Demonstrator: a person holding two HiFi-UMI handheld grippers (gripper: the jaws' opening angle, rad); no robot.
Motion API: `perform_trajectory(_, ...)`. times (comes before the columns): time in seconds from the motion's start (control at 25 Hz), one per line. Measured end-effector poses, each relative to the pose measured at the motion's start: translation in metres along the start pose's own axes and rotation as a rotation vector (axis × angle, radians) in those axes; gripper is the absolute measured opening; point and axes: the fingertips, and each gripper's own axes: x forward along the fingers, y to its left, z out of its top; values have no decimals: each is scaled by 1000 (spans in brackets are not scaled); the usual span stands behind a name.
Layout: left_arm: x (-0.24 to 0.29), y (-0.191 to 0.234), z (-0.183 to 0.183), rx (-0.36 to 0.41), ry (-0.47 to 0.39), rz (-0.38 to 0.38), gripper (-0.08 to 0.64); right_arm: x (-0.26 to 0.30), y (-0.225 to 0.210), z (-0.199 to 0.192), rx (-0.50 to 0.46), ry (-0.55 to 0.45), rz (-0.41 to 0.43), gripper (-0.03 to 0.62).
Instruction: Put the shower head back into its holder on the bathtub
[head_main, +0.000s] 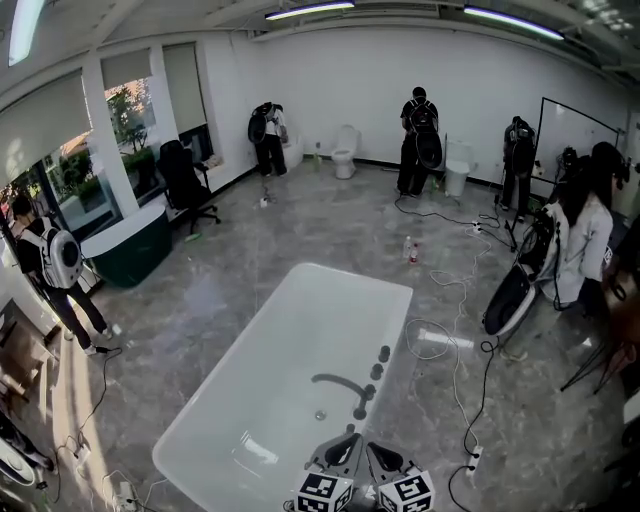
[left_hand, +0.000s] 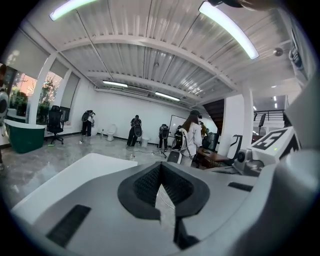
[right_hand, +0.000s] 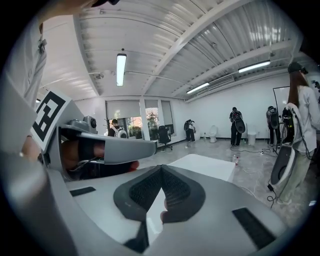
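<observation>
The white bathtub (head_main: 260, 400) lies in front of me in the head view. On its right rim a row of dark fittings (head_main: 372, 382) stands beside a curved dark spout (head_main: 338, 381). Which of them is the shower head or its holder I cannot tell. My left gripper (head_main: 346, 440) and right gripper (head_main: 376, 452) are side by side at the bottom edge, over the tub's near end. Both are shut with nothing between the jaws, as the left gripper (left_hand: 161, 168) and the right gripper (right_hand: 161, 169) also show in their own views. The tub's rim (right_hand: 205, 165) shows past the right jaws.
Several people stand along the back wall and at the right (head_main: 585, 235). Two toilets (head_main: 345, 150) stand at the far wall. Cables (head_main: 455, 330) and a power strip (head_main: 474, 460) lie on the floor right of the tub. A dark green tub (head_main: 130, 250) and an office chair (head_main: 185, 185) are at the left.
</observation>
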Motion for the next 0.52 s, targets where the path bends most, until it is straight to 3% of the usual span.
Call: perform_trajectory(0.52, 7, -10, 22, 5, -22, 19, 5, -6, -7, 22, -22, 2, 17, 13)
